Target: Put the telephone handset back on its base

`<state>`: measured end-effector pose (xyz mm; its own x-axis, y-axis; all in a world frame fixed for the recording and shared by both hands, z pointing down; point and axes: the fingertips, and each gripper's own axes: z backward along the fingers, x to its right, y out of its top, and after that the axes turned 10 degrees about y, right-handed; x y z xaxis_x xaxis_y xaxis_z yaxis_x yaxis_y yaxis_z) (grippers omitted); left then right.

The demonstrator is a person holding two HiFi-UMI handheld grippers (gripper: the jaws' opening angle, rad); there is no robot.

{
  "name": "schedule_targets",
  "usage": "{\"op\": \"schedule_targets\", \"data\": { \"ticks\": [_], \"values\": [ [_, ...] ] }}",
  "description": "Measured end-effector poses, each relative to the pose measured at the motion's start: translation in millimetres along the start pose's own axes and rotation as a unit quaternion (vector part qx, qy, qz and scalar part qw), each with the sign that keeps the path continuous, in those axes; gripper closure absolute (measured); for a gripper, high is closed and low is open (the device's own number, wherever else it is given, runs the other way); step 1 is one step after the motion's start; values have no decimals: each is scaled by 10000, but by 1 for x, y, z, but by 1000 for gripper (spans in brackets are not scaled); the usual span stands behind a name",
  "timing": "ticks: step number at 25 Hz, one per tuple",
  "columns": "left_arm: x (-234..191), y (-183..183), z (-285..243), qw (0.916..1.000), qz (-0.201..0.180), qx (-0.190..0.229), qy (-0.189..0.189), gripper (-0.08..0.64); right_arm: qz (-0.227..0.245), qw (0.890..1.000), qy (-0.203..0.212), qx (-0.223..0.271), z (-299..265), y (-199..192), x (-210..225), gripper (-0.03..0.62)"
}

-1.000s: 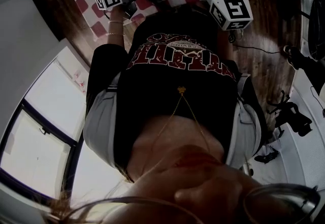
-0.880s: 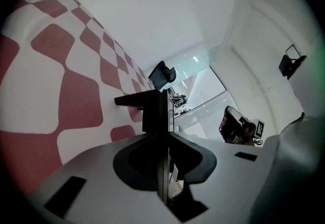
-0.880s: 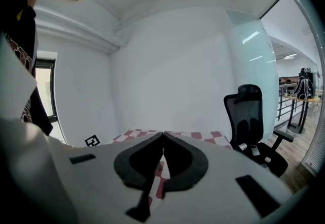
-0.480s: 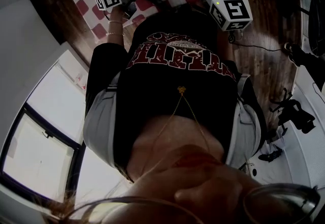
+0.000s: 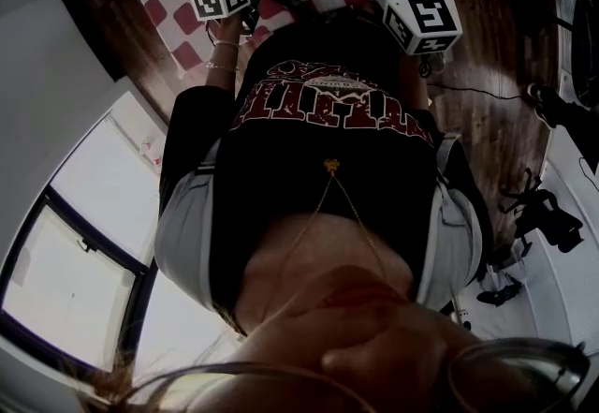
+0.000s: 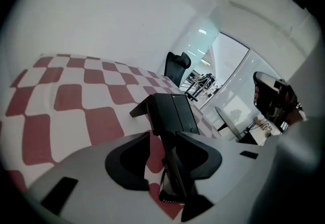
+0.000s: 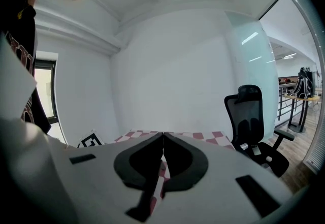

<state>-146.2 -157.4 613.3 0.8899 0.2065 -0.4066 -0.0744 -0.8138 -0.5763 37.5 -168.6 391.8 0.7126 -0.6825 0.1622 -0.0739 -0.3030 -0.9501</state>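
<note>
Checkered red-and-white cloth [image 6: 76, 116] covers the table; white walls, glass partition beyond. Black phone base [image 6: 172, 108] sits mid-cloth, propped on a stand leg. Handset [image 6: 172, 177] lies in line with it, far end against the base and near end toward the camera. Whether it is seated in the cradle can't be told from this angle.

Left gripper [image 6: 162, 134]: jaws opening, wide apart. The handset is between them but not clamped; left jaw is well clear of it, right jaw just beside it.
Right gripper [image 7: 162, 135]: jaws closed tip to tip with nothing in them, pointing at the far wall above the cloth.

Risks, as judged:
- If the handset is only partly in the cradle, it could slide or roll off now that nothing holds it.
- The left gripper's right jaw is very near the handset, so an angled pull-back could snag it and drag it out.
- The base looks light and stands on a prop over cloth, so a nudge may shift or tip it. Nothing braces it; the right gripper is idle.
- Head view is no check: the person's black shirt [image 5: 328, 168] fills it, and the phone is only a dark patch at the top edge.

Around: black office chair [image 6: 176, 65] past the far table edge, round white table [image 6: 231, 119] further off, wooden floor [image 5: 487, 74]. Nothing else lies on the cloth near the phone, so a straight retreat looks unobstructed.
</note>
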Motion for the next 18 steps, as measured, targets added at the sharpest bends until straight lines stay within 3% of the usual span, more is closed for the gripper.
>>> {"op": "schedule_targets", "data": {
  "ticks": [6,13,18],
  "values": [
    [5,3,0,9975,-491,163,480,399,4,9999,140,49,-2,1,-3,572],
    [15,4,15,9975,-445,242,501,400,13,9997,243,48,-2,-1,-4,572],
    [16,-1,13,9985,-216,295,403,405,19,9994,337,-8,-2,-4,-4,572]
  ]
}}
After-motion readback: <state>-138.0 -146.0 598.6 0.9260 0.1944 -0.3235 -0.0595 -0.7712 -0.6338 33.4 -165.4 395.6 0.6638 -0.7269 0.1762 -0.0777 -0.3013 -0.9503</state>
